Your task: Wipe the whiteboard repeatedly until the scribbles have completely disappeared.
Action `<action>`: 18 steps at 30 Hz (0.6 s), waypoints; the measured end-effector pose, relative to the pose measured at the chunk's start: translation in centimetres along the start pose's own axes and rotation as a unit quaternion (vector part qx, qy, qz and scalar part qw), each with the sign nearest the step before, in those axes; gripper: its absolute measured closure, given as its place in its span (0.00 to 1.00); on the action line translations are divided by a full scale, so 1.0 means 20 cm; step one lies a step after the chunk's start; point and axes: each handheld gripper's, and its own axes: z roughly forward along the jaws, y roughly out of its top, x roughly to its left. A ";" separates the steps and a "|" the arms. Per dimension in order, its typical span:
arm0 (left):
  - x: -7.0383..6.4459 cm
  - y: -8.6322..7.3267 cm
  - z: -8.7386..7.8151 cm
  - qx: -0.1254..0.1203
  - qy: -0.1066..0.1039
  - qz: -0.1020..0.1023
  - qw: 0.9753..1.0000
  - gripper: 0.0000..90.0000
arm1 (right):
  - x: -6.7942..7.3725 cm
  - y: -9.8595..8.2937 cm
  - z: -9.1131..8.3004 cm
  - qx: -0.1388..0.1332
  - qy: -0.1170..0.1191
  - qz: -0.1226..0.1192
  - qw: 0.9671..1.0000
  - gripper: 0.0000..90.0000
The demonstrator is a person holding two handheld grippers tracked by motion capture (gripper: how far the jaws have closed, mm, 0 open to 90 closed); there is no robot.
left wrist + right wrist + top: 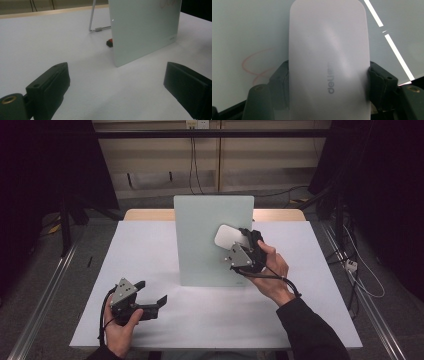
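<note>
Gripping the eraser [329,62] across its width, your right gripper [239,251] is pressing it flat against the board [200,240], near the right edge. The red scrawl [258,67] is lying just left of the eraser in the right gripper view, beside its long axis, so the next wipe is likely calling for a sideways stroke. Your left gripper [152,296] is resting released over the table [150,255], well apart, holding nothing.

Grey lettering "deli" runs lengthwise on the white eraser [329,65], lower centre of the right gripper view. Red scrawl on board [249,30], left: unreadable.
</note>
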 end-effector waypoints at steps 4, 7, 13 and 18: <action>0.00 0.00 0.00 0.001 0.000 0.000 1.000 0.07 | -0.04 0.01 0.00 -0.002 -0.010 0.010 1.000 0.35; 0.00 0.00 0.00 0.000 0.000 0.000 1.000 0.07 | -0.02 0.01 0.00 0.000 -0.012 0.008 1.000 0.35; 0.00 0.00 0.00 0.000 -0.001 0.001 1.000 0.07 | 0.10 0.00 0.01 -0.001 0.012 -0.010 1.000 0.35; 0.00 0.00 0.00 0.000 -0.001 0.001 1.000 0.07 | 0.21 -0.02 0.01 0.001 0.033 -0.017 0.999 0.35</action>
